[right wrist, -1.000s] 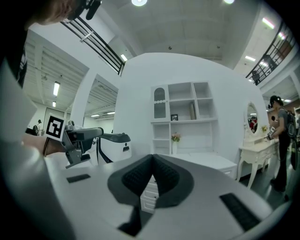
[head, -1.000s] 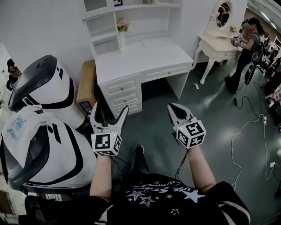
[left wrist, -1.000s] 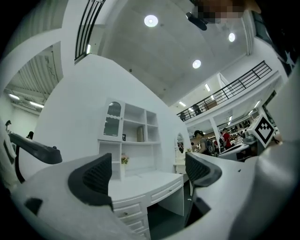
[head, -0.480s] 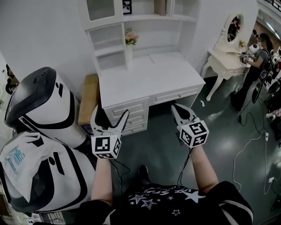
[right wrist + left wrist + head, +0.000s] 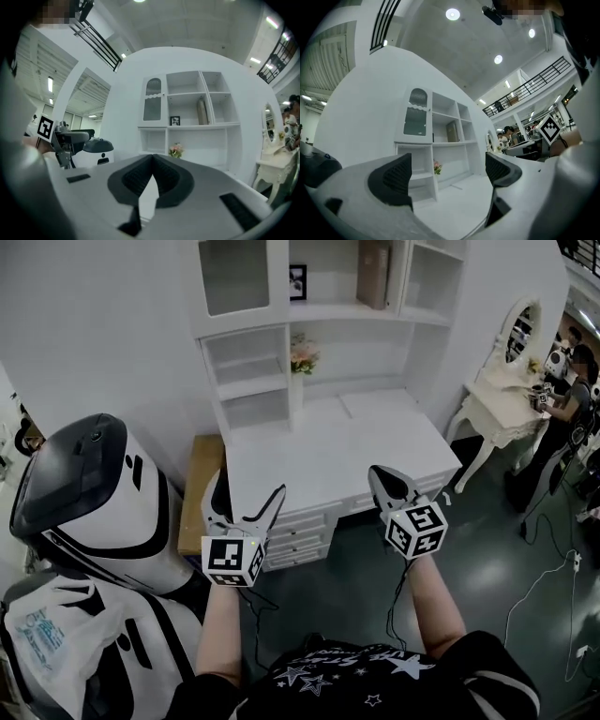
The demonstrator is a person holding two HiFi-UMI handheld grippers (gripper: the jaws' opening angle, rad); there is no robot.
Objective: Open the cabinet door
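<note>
The cabinet door [image 5: 232, 277], a glazed white panel, lies flush with the front of the hutch [image 5: 420, 282] at 11 o'clock in the head view, well beyond both grippers. What is behind its glass cannot be made out. The left gripper [image 5: 247, 499] hovers over the near left corner of the white desk [image 5: 337, 451] with its jaws spread wide and only air between them. The right gripper [image 5: 379, 475], at 3 o'clock from it, has its jaws pressed together on nothing. The desk top itself lies between the grippers and the hutch, with a stack of drawers [image 5: 300, 535] below its front edge. In the hutch's top middle bay a small picture frame [image 5: 297, 282] stands at the left, and a brown book or box [image 5: 375, 259] leans at the right. A slim white vase of flowers [image 5: 300, 357] stands at the hutch's foot at 12 o'clock. At 9 o'clock two white-and-black machine shells [image 5: 89, 493] crowd the desk's left side, with a cardboard box [image 5: 202, 474] wedged between them and the desk, and a plastic bag [image 5: 47, 643] at 8 o'clock. At 2 o'clock a person [image 5: 574, 381] stands by a dressing table [image 5: 502, 399]. Cables [image 5: 539, 592] trail on the floor at 4 o'clock.
</note>
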